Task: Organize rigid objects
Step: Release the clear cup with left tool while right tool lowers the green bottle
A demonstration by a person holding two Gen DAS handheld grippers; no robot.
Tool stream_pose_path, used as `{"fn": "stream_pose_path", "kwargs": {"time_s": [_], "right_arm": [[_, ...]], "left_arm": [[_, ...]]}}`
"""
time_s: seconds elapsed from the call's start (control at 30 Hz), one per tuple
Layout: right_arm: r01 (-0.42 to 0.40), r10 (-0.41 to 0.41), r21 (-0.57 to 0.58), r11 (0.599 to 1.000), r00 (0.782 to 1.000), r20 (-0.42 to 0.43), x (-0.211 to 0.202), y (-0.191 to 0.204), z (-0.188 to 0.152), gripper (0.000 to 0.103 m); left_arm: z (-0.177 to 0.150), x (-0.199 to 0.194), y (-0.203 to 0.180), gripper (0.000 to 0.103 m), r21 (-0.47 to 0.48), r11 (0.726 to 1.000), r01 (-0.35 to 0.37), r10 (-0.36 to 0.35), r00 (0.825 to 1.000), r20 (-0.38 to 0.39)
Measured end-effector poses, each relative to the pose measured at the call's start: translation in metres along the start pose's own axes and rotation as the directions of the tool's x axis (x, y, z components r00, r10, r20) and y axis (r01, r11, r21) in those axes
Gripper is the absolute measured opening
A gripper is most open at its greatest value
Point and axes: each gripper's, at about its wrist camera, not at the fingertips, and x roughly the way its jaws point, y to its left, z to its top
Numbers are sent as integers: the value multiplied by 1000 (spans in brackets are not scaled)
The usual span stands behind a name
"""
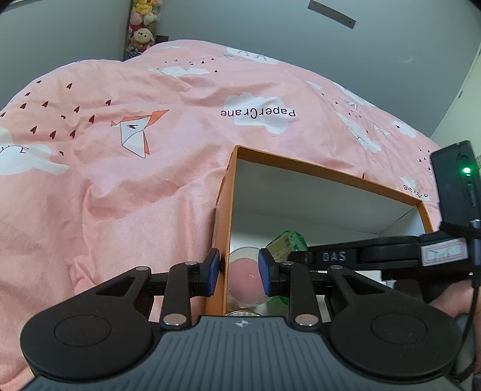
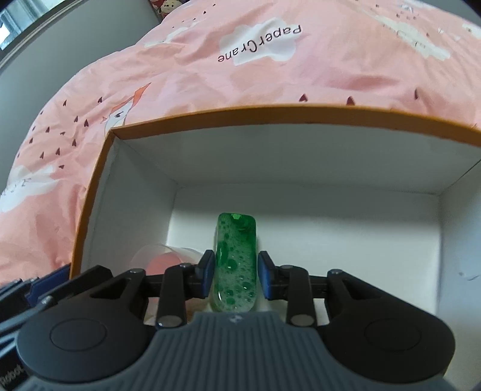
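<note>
An orange-rimmed box [image 1: 315,173] with white walls lies open on the bed. My right gripper [image 2: 236,276] reaches down into the box [image 2: 270,115]. Between its blue pads is a green, bubbly bottle [image 2: 236,240]; the left pad touches it and a thin gap shows at the right pad. My left gripper [image 1: 239,270] straddles the box's left wall, one pad outside against it, the other inside and apart. Below it a clear cup [image 1: 243,279] with a pink bottom lies in the near left corner. The cup [image 2: 162,258] sits left of the bottle [image 1: 285,243].
A pink sheet [image 1: 120,195] with clouds and paper cranes covers the bed around the box. Plush toys [image 1: 141,27] hang by the grey wall at the back. A hand [image 1: 451,303] holds the right gripper's handle at the right edge.
</note>
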Motion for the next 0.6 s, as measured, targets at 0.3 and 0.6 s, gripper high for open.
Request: {"fn": "stream_pose_path", "kwargs": {"time_s": [0.3,0.6], "right_arm": [[40,-41,-46,998,999,-27,-15,-5,-16,41],[26,-30,-44,999,996,-84,-5,-8,-27,37]], "left_arm": [[0,-1,-1,31,-4,1000,-4,4,1000,0],[0,-1,1,30,-11,1000,3,-3,1000,1]]}}
